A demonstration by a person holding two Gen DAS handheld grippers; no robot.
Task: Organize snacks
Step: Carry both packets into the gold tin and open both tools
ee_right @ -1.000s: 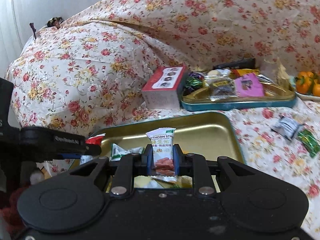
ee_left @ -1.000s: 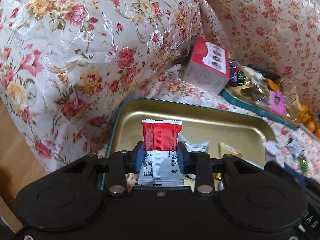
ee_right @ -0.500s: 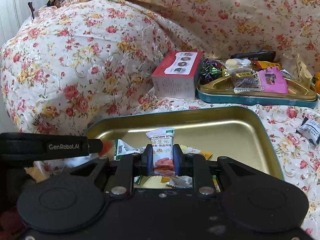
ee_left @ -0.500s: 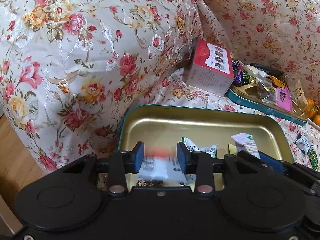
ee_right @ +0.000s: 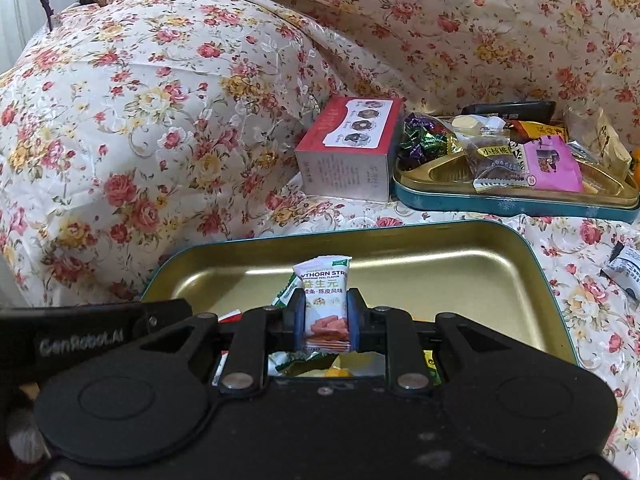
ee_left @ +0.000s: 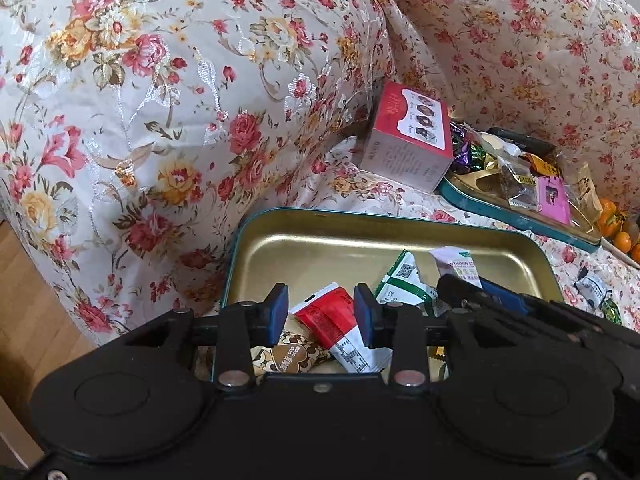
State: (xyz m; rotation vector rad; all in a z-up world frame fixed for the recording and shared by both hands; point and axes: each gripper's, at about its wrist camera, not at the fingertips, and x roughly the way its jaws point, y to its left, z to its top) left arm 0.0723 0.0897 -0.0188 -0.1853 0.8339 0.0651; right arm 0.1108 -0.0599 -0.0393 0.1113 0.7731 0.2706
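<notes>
My left gripper (ee_left: pixel 321 311) stands open over the near end of a gold tin tray (ee_left: pixel 340 252). A red-and-white snack packet (ee_left: pixel 338 330) lies loose in the tray below its fingers, touching neither pad. Next to it lie a brown cocoa packet (ee_left: pixel 292 356) and a green-and-white packet (ee_left: pixel 404 280). My right gripper (ee_right: pixel 325 320) is shut on a white hawthorn-strip packet (ee_right: pixel 325 288), held upright just above the same tray (ee_right: pixel 440 268). In the left wrist view that right gripper (ee_left: pixel 460 288) comes in from the right with its packet (ee_left: pixel 456 266).
A red-and-white box (ee_right: pixel 352 148) stands behind the tray, beside a second teal tin (ee_right: pixel 520 200) piled with several snacks. Loose packets (ee_left: pixel 592 284) lie on the floral cover at the right, with oranges (ee_left: pixel 612 220) beyond. A floral sofa arm (ee_left: pixel 120 120) rises at the left.
My left gripper let go of the red-and-white packet, which dropped and now lies in the tray. My right gripper moved in over the tray, still holding the hawthorn packet.
</notes>
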